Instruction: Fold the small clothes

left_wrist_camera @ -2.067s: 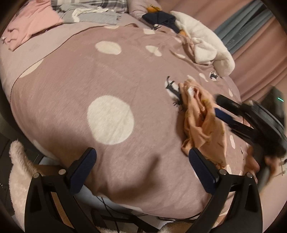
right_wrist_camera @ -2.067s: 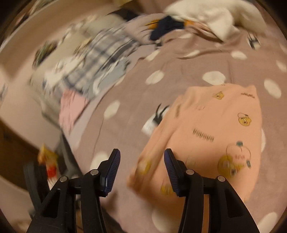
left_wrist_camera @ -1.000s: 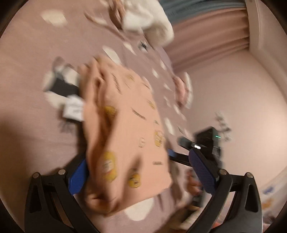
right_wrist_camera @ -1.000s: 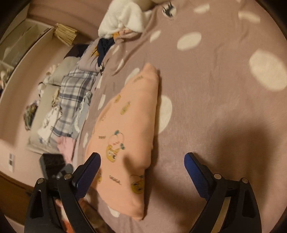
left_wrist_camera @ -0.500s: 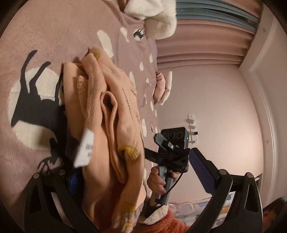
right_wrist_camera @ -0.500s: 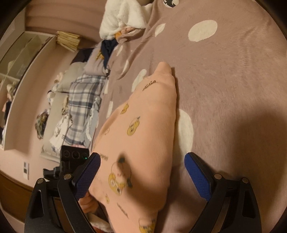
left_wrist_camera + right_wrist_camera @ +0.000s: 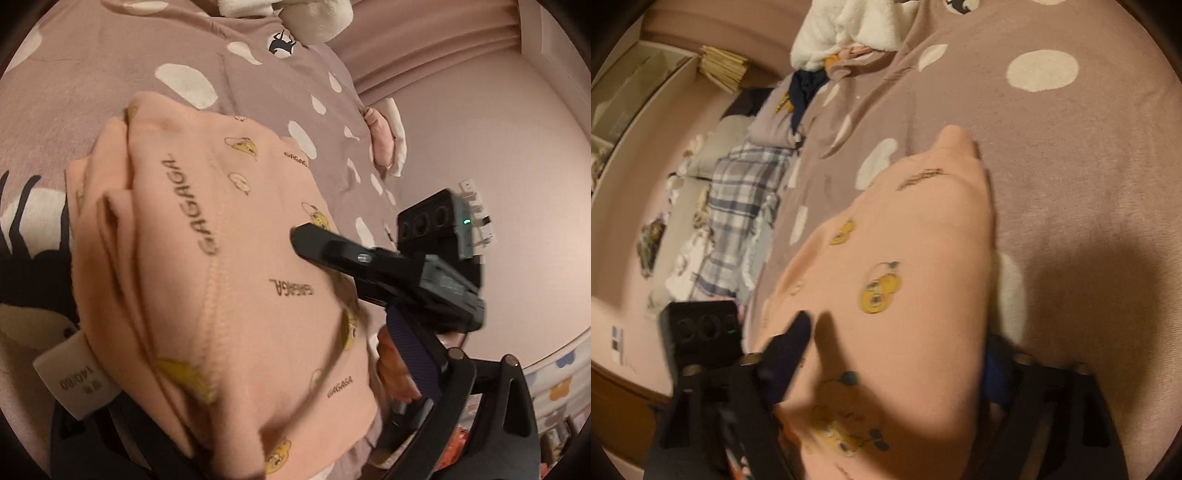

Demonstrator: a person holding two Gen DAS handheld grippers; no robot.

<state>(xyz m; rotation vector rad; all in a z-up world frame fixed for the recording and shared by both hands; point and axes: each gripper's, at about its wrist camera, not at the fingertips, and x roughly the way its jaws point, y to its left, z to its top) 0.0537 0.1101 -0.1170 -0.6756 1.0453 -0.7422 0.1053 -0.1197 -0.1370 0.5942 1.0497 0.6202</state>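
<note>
A: What fills the scene?
B: A mauve blanket (image 7: 1071, 177) with white dots covers the bed. On its near part lies the task's thing, a folded peach garment (image 7: 229, 280), bulked up in several layers.

A: What lies around it?
B: Up at the far end, a white fleece (image 7: 849, 26) and a navy cloth (image 7: 807, 86). Along the far side, a plaid garment (image 7: 738, 206) among other laundry. In the left view, a pink-and-white piece (image 7: 386, 140) hangs at the bed's edge by the wall.

A: And the tongs?
B: The left gripper (image 7: 258, 417) has been closing a little; the garment sits between its jaws and hides the left one, so I cannot tell if it pinches. The right gripper (image 7: 894, 362) has been closing too, and the garment's near end fills its gap and covers part of the right finger; a firm pinch I cannot confirm. In the left view its upper finger lies over the fabric.

A: Any writing?
B: "GAGAGA" is printed repeatedly among yellow cartoon figures. A white tag (image 7: 75, 380) at the near left reads "140/60".
</note>
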